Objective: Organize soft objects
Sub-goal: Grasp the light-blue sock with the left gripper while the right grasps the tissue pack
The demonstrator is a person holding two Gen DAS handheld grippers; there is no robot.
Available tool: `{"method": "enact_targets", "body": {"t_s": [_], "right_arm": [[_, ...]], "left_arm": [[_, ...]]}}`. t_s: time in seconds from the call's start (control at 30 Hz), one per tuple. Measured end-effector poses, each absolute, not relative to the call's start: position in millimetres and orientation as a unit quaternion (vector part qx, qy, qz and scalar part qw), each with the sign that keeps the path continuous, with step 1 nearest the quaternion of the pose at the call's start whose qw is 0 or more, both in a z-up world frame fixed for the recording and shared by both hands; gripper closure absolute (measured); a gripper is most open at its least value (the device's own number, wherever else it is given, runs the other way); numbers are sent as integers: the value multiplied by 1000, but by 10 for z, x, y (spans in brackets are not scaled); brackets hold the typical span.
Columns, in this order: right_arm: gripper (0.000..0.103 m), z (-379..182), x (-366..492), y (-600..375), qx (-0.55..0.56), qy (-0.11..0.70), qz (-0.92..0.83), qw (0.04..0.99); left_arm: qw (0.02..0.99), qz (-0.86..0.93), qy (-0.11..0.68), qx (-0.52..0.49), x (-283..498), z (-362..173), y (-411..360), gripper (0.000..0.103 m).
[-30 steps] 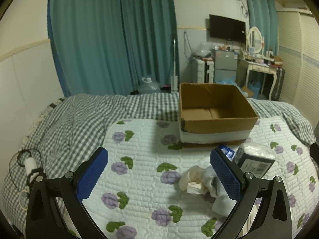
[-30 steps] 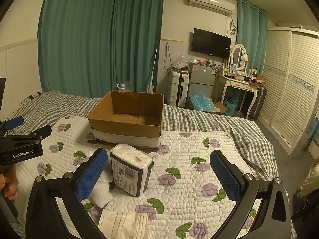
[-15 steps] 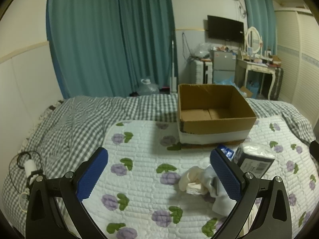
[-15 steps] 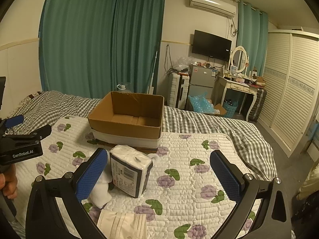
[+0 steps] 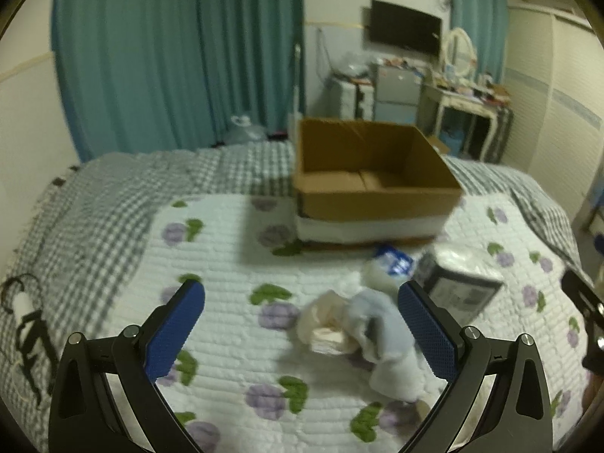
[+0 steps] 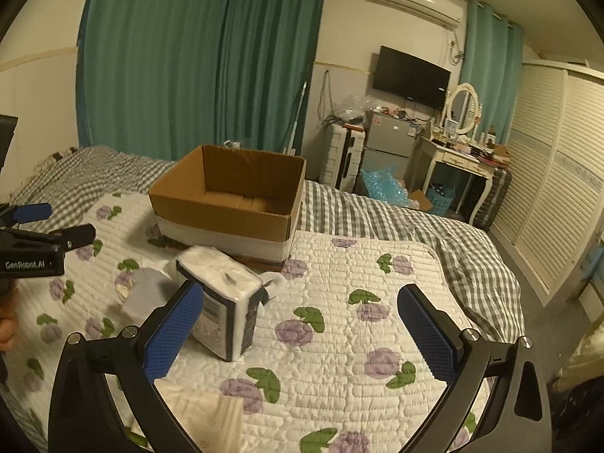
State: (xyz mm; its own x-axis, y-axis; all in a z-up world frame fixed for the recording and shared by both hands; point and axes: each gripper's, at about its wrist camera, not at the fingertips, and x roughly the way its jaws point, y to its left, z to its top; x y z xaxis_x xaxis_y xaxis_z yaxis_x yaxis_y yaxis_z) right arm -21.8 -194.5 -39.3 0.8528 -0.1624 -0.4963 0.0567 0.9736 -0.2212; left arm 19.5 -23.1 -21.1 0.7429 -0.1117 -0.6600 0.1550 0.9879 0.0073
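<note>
An open cardboard box (image 5: pixel 373 173) (image 6: pixel 230 200) stands on the flowered white quilt (image 5: pixel 226 264); nothing shows inside it. In front of it lie a wrapped tissue pack (image 5: pixel 460 283) (image 6: pixel 222 298), a blue-and-white packet (image 5: pixel 390 262) and a crumpled pile of pale grey and cream cloth (image 5: pixel 362 328) (image 6: pixel 145 292). A folded cream cloth (image 6: pixel 200 422) lies at the quilt's near edge. My left gripper (image 5: pixel 302 328) (image 6: pixel 37 226) hovers open just above and left of the cloth pile. My right gripper (image 6: pixel 302 332) stays open, its left finger (image 6: pixel 173 328) overlapping the tissue pack.
The quilt lies on a grey checked bedspread (image 5: pixel 113 196). Teal curtains (image 6: pixel 196 56) hang behind the bed. A small fridge (image 6: pixel 389 143), a dressing table (image 6: pixel 460 158) and a louvred wardrobe (image 6: pixel 558 188) stand at the right. A black cable (image 5: pixel 26 324) lies at the bed's left edge.
My left gripper has tipped down and moved forward and right toward the cloth pile, its view now blurred. My right gripper has edged forward toward the tissue pack. Both stay open.
</note>
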Motion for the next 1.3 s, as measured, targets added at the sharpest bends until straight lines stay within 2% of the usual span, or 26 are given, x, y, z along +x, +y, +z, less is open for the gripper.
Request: {"method": "enact_targets", "body": {"t_s": [0.37,0.57,0.7,1.03,1.07,1.13,1.17,1.2,1.3], "right_arm": [[0,-605,251,-1989,-107,291,-8,951],[0,-881,470,-1962,-93,310,25,946],[0,-1032,588,-1912,-96,323,38,941],[0,-1191,684,-1813,-74,344,81,933],[1,-1200,681,-1794,-73,345,86,932],[16,-1215,664,-1746,-71,348,98,930],[31,-1227,656,-1730,-73,349,97,929],[41,-1229,648,-1716,-73,352,98,928],[51,-1219,588,-1702,-64,352,108,928]], "left_arm": [[911,-104,391,84,274,-697,-611,0],[893,-121,426,87,286,-982,-721,16],[890,-122,432,79,280,-1092,-750,19],[891,-160,419,67,252,-1230,-838,63],[891,-162,420,67,250,-1227,-832,64],[891,-164,419,67,245,-1204,-816,70],[890,-164,419,67,247,-1195,-809,71],[890,-165,420,64,255,-1178,-790,73],[890,-167,422,56,251,-1119,-735,75]]}}
